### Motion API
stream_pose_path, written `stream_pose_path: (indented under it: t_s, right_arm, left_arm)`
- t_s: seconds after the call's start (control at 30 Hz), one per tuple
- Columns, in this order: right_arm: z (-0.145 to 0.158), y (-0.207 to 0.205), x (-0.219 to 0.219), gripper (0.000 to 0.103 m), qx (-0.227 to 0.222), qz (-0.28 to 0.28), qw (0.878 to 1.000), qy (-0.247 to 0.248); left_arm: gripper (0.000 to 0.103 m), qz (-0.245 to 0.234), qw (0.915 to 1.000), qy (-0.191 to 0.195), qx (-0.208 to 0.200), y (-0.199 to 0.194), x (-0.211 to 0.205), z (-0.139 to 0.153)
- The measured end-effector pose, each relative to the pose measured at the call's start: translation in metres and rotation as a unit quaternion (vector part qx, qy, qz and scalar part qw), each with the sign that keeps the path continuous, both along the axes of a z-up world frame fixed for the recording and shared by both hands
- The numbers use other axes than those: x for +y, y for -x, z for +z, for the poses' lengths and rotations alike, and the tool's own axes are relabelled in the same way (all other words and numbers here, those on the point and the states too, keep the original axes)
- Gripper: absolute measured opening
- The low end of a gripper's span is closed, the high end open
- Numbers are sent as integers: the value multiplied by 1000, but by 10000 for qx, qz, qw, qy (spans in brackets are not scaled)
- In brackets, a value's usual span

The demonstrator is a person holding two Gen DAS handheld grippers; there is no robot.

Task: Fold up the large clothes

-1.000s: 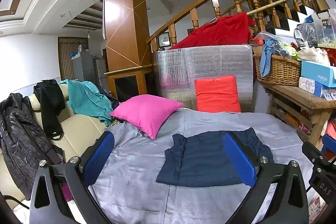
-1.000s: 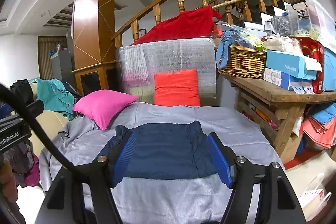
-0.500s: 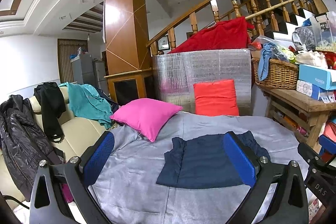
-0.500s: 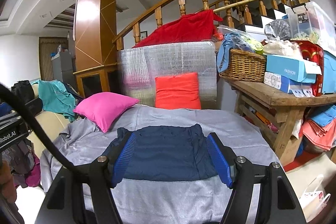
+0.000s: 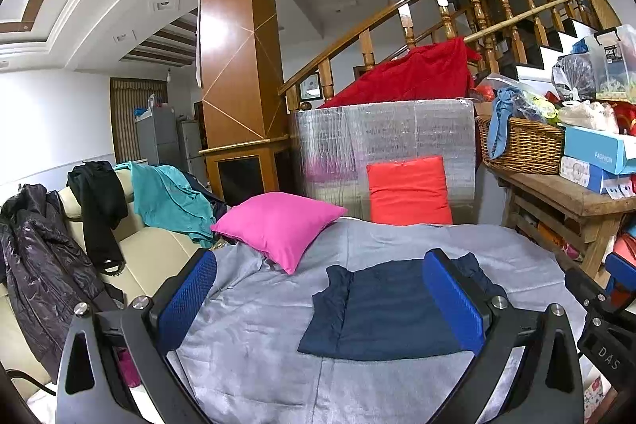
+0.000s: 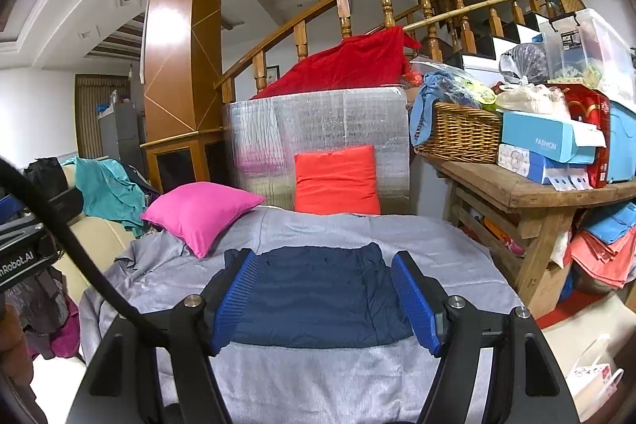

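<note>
Navy garment (image 5: 391,312) lies folded flat on the grey sheet (image 5: 258,324), roughly centre of the covered surface, small rumpled flap on its left edge. Left tongs (image 5: 332,299) spread wide, nothing between the pads, held above the sheet on the near side; the garment sits ahead and toward the right blue pad (image 5: 453,299), which overlaps the garment's right edge in the left wrist view. No contact visible.

Right tongs (image 6: 325,299) also spread, empty, hovering at the garment's near edge; in the right wrist view the garment (image 6: 318,299) shows squarely between the two blue pads, beyond them, not pinched.

Edges: bare sheet all round the garment, wide strip at near side, more to the left. Pink pillow (image 5: 278,221) just beyond the garment's far-left corner, close but apart. Orange cushion (image 5: 409,189) stands upright at the far edge against a foil-wrapped block (image 5: 381,138). Right side: sheet drops off near a wooden tabletop (image 6: 528,185) carrying a wicker basket (image 6: 461,138) and boxes (image 6: 552,142). Left side: cream sofa (image 5: 151,249) draped with a teal top (image 5: 167,197) and dark jackets (image 5: 39,265). Black cable (image 6: 79,257) crosses the lower left of the right wrist view.
</note>
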State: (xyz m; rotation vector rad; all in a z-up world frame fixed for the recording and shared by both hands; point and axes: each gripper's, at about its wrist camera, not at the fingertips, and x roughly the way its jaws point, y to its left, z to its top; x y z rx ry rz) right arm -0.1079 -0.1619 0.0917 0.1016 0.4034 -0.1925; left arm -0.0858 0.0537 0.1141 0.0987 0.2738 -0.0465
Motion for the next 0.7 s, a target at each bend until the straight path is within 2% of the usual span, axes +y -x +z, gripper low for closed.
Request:
stream_pose_path:
  t_s: [0.3,0.4,0.7]
  right_arm:
    - [9,-5,2,77,-51,-10,10000,13]
    - [3,-12,5,77,72,22,10000,45]
    - [-17,-37,7,77,299,73,9994,-166]
  left_arm:
    - [103,-21,10000,4,-77,0,0,8]
    - [103,1,10000,76,-33,-4,1,7]
    - [103,0,9997,-63,215,-28,-7,-5]
